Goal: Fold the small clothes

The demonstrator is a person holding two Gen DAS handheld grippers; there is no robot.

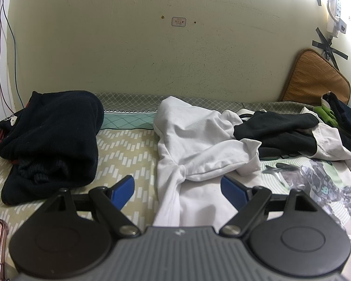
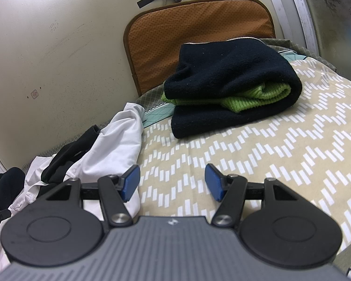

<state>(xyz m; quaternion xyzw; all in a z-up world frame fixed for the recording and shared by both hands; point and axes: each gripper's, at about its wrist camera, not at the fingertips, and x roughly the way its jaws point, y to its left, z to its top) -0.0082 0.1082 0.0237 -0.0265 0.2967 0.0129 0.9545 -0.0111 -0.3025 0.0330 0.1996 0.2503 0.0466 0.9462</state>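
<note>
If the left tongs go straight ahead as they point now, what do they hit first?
Probably the white garment: it lies crumpled right ahead between the open left tongs, though depth is hard to judge.

The left gripper (image 1: 177,193) tips downward at a shallow slant, its jaws standing wide apart, nothing pinched between its blue pads (image 1: 122,193); both black finger links splay outward from the grey ribbed body; the right gripper (image 2: 172,185) slants down a little less steeply, jaws parted somewhat narrower, its blue pads (image 2: 214,185) bare and gripping nothing; no hand or sleeve shows behind either tool.
</note>
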